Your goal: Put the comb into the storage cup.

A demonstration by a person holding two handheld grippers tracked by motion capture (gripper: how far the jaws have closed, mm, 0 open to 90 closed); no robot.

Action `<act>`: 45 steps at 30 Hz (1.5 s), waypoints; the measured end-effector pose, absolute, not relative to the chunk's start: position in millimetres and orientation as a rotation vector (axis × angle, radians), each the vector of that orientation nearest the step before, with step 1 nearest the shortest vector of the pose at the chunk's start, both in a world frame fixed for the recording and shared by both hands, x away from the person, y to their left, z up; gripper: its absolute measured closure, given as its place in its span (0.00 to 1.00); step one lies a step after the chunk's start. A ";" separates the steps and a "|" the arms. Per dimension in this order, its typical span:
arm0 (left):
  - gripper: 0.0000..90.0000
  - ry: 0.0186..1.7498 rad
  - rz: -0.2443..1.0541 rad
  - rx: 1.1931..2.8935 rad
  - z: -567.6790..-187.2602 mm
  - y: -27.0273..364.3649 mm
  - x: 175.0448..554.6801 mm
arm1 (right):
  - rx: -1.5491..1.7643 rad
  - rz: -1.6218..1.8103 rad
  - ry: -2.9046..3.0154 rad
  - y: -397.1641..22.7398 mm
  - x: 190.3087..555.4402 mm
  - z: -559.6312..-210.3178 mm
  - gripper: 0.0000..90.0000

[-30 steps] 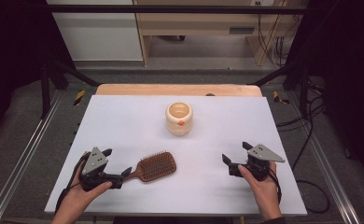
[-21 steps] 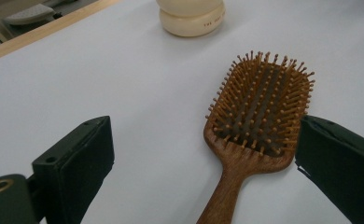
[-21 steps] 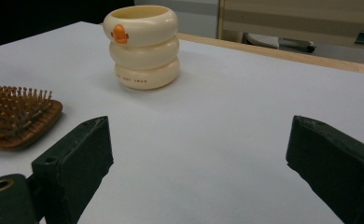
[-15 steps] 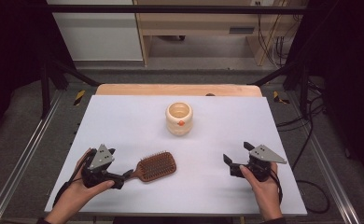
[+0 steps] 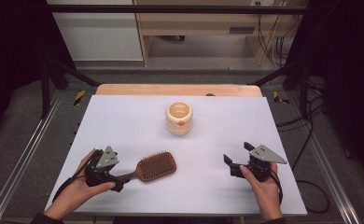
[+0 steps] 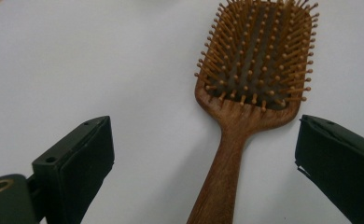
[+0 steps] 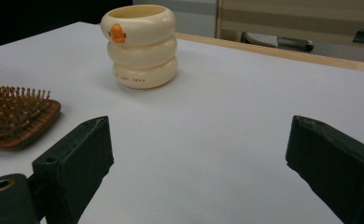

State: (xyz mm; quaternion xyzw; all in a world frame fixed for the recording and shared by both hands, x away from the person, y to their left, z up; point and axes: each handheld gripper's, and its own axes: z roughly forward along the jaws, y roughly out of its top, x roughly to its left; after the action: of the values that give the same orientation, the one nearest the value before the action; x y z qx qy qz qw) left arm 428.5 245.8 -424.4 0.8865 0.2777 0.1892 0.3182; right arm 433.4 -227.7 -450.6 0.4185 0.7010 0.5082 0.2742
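Left gripper (image 5: 117, 179) is sitting at the near-left part of the white table (image 5: 124, 116), jaws spread wide apart, nothing clamped. In the left gripper view the wooden hairbrush (image 6: 245, 93) is lying bristles-up, its handle running down between the two jaws toward the camera, closer to the right-hand jaw in that view, touching neither. The paddle head is lying beyond the jaw tips. In the high view the brush (image 5: 150, 168) is lying flat on the table, head pointing toward the table's middle, handle end reaching into the left gripper.

Right gripper (image 5: 238, 156) is resting at the near-right part of the table, jaws also wide apart and holding nothing. It is well apart from the brush. In the right gripper view the brush head (image 7: 17, 116) is showing at the left edge, outside the jaws, and bare table is lying between them.

Cream ring-stacked cup (image 5: 178, 118) with an orange mark is standing upright near mid-table, farther from the person than the brush, clear of both grippers. The cup (image 7: 140, 44) is sitting ahead-left of the right gripper's jaws.
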 end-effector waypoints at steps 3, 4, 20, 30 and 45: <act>0.05 0.724 0.486 2.345 -426.1 245.2 430.3 | 1.128 1.367 1.884 -227.8 433.3 -450.7 0.08; 0.05 0.721 0.486 2.354 -426.8 245.1 431.2 | 1.128 1.368 1.884 -227.8 433.2 -450.7 0.08; 0.06 0.711 0.440 2.449 -435.2 244.8 438.6 | 1.128 1.365 1.889 -227.9 433.1 -451.3 0.08; 0.11 0.695 0.427 2.464 -434.6 243.7 439.9 | 1.133 1.367 1.887 -228.2 433.0 -451.4 0.08; 0.29 0.609 0.352 2.572 -433.5 231.9 446.5 | 1.131 1.372 1.891 -227.1 433.3 -451.7 0.09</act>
State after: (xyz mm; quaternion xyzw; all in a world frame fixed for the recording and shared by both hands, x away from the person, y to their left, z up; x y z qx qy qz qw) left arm 446.5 231.9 -433.5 0.9375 0.2221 0.1281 0.2352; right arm 433.3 -227.1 -451.7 0.4195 0.7015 0.5091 0.2696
